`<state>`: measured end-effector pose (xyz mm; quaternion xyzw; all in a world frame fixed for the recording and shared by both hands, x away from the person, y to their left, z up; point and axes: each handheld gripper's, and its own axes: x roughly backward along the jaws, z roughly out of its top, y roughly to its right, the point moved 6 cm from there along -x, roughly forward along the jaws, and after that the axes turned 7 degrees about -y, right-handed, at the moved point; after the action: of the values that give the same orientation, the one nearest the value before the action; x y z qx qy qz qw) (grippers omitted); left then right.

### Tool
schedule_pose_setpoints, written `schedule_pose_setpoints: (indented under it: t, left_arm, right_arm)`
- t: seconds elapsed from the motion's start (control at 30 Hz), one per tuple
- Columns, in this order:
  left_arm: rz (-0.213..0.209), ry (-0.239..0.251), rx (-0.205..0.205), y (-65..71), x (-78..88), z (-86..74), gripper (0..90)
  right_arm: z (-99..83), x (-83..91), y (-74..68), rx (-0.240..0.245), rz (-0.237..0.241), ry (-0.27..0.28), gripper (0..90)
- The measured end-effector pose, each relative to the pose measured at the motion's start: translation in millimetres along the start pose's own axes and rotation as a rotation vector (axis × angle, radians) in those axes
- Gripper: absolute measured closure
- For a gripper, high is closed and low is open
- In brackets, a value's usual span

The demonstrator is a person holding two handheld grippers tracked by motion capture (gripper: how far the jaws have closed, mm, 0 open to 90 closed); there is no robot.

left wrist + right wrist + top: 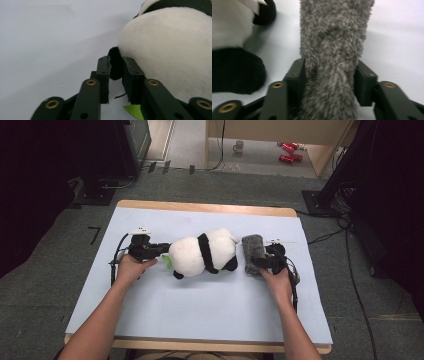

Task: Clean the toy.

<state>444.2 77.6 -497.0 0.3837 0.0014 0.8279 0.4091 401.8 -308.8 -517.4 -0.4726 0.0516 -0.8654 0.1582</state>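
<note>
A black-and-white plush panda (202, 252) lies on its side in the middle of the pale blue table cover (200, 305). My left gripper (165, 249) meets it from the left. In the left gripper view a small black tuft (115, 67) of the panda (170, 50) fills the narrow gap of that gripper (115, 62) and touches both pads. A grey furry toy (253, 252) lies just right of the panda. My right gripper (262, 262) holds its near end. In the right gripper view the grey fur (334, 37) is pinched between both pads of that gripper (330, 67).
A green tag (132, 110) pokes out under the panda by the left jaws. The panda's black limb (234, 70) lies close to the left of the grey toy. Bare cover stretches toward the near edge. Beyond the table, cables (350, 270) trail across the floor.
</note>
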Motion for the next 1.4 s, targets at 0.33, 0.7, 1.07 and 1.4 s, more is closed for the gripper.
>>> schedule_pose_setpoints:
  t: [0.33,0.7,1.07,1.4]
  left_arm:
    - [0.014,-0.028,-0.003,-2.0,3.3,-2.5,54.3]
    - [0.033,-0.049,-0.055,-4.2,16.2,-9.7,42.4]
    - [0.080,-0.042,-0.043,-17.6,34.6,-21.2,39.2]
    - [0.133,-0.039,-0.025,-35.5,43.0,-34.1,40.1]
  right_arm:
    - [1.3,17.8,0.9,0.009,0.036,0.064,33.3]
    - [-6.1,38.7,10.0,0.049,0.062,0.129,33.4]
    - [-18.4,60.5,36.3,0.017,0.040,0.194,38.2]
    - [-36.5,47.4,67.0,-0.021,-0.023,0.128,39.9]
